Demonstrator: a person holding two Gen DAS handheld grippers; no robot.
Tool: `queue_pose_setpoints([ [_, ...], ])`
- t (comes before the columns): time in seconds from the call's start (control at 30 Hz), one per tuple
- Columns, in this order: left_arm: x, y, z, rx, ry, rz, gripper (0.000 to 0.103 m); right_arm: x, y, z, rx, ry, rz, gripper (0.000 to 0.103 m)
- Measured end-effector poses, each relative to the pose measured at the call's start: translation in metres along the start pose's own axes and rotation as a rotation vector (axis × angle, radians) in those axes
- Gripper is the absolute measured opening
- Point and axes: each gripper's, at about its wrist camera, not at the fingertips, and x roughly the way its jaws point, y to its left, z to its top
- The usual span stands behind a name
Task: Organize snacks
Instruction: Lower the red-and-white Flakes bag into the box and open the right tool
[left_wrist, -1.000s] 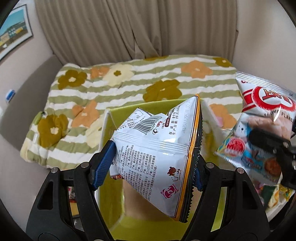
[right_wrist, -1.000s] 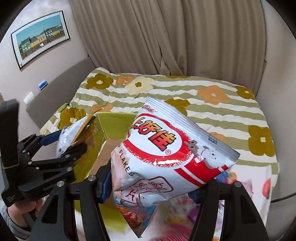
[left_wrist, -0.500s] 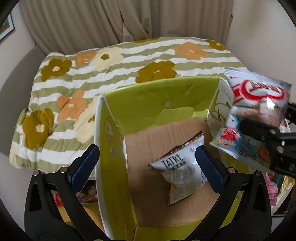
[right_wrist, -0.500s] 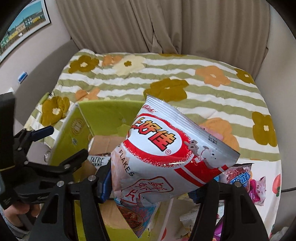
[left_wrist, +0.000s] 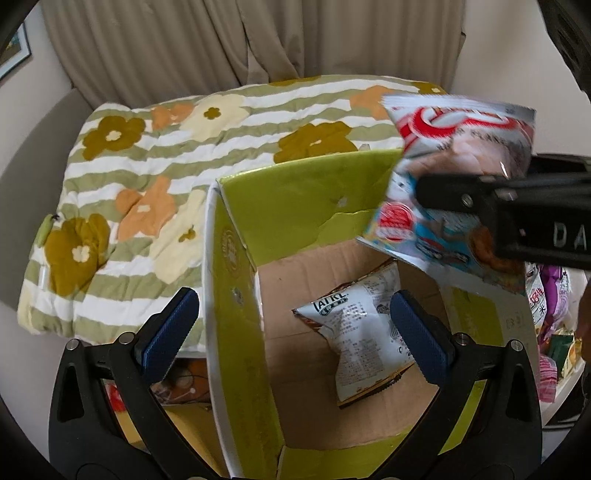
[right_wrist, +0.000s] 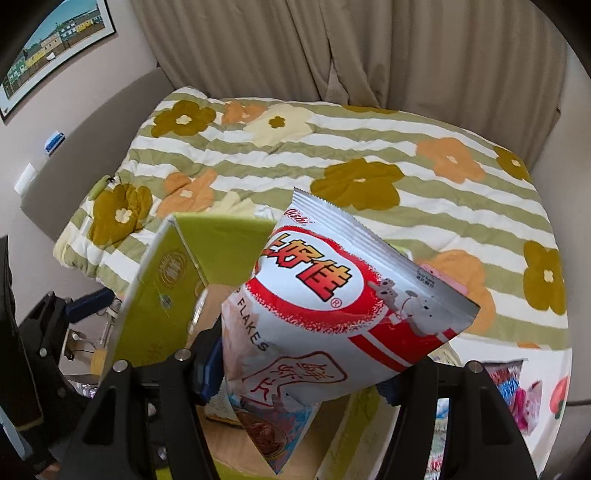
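— While the left gripper (left_wrist: 291, 325) is being held with its jaws spread wide and nothing between them, where is the white snack bag lying?

— The white snack bag (left_wrist: 364, 332) is being seen between and just beyond the blue finger pads (left_wrist: 171, 328), lying flat on the brown floor of the green cardboard box (left_wrist: 236, 258). It is touching neither pad. The left finger is being kept outside the box's near-left wall, the right finger over the inside.

— And the right gripper?

— The right gripper (right_wrist: 295, 373) is being kept clamped on the red-and-white prawn flakes bag (right_wrist: 332, 306). That bag is being gripped by its lower part, its sealed top edge tilting up and away from the fingers. A second, bluish bag (right_wrist: 273, 432) is hanging below the fingers, pressed against the first; whether it is also being pinched cannot be told.

— Where is that held bag relative to the left fingers?

— Up and to the right of them, it (left_wrist: 458, 166) is being held over the box's far-right corner, above the open top.

— What else is being shown?

— A flowered striped quilt (right_wrist: 332, 155) is being seen beyond both pairs of fingers, beige curtains (right_wrist: 332, 48) behind it, and more snack packets (left_wrist: 546, 314) to the right of the box.
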Motion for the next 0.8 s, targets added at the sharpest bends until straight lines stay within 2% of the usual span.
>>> queue_pose_setpoints([
  [0.07,-0.001,0.001,0.001,0.002,-0.001,0.004,0.102,0.001,0.003,0.005,0.002,-0.007,0.023,0.061],
  [0.13,-0.002,0.001,0.0,0.003,-0.001,0.009,0.102,0.005,0.005,0.008,0.011,-0.01,0.036,0.067],
  [0.2,-0.004,0.003,-0.001,0.005,-0.001,0.015,0.102,0.008,0.006,0.007,0.023,-0.007,0.048,0.092],
  [0.23,-0.005,0.005,-0.002,0.005,-0.003,0.021,0.102,0.008,0.006,0.006,0.031,-0.008,0.054,0.1],
  [0.53,-0.007,0.014,-0.013,-0.024,0.01,0.028,0.102,0.003,0.007,-0.01,0.011,0.005,0.015,0.1],
  [0.8,-0.04,0.004,-0.018,-0.029,-0.035,0.067,0.102,-0.028,0.0,-0.017,0.028,-0.049,0.001,0.1],
])
